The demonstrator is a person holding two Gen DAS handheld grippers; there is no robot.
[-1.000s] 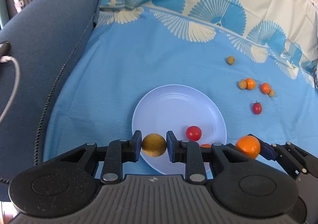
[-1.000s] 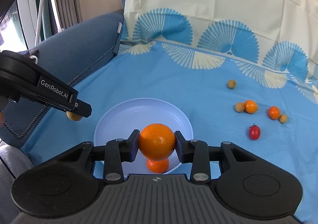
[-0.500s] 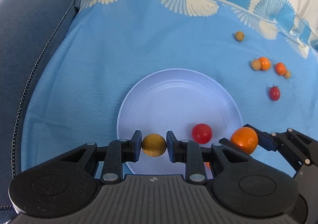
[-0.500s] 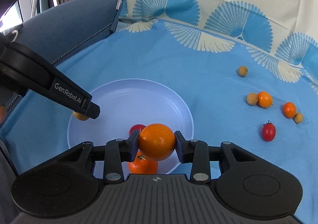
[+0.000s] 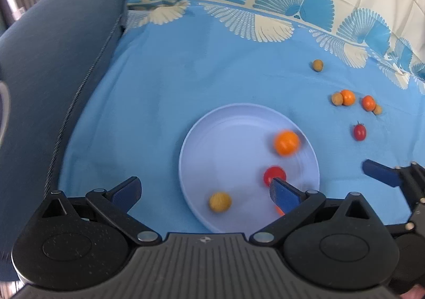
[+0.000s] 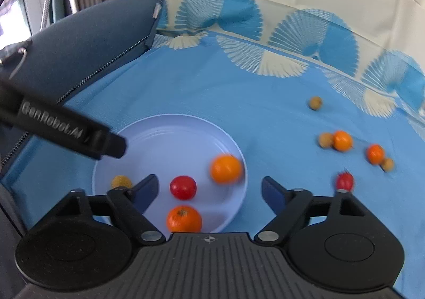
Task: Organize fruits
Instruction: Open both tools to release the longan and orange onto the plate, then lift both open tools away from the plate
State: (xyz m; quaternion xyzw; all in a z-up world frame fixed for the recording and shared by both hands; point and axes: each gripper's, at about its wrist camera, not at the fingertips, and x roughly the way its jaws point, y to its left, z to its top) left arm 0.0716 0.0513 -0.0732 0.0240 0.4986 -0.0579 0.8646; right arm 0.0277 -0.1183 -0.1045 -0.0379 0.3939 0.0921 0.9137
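At the far left a dark blue sofa arm borders the blue patterned cloth that covers the seat, so the fruit lies on soft fabric, not a tabletop. The left tool hangs over the near left edge of the pale blue plate, its jaws opening wide with nothing pinched; the brown longan lies loose on the plate between them, apparently just let go there. Further right on the plate sit a red cherry tomato and a small orange at the near rim, the latter almost wholly hidden behind the left tool's finger in the left view. The right tool is also opening, its jaws spread and empty; the released orange is blurred near the plate's right rim, probably rolling, so where it settles cannot be told. Gathering on the plate appears to be the sorting goal. To the right, well apart from the plate, loose fruit waits on the cloth: a lone longan farthest off, a longan-and-orange pair, another orange with a longan touching, and a second cherry tomato nearest, partly cut by the right tool's frame and smeared by motion.
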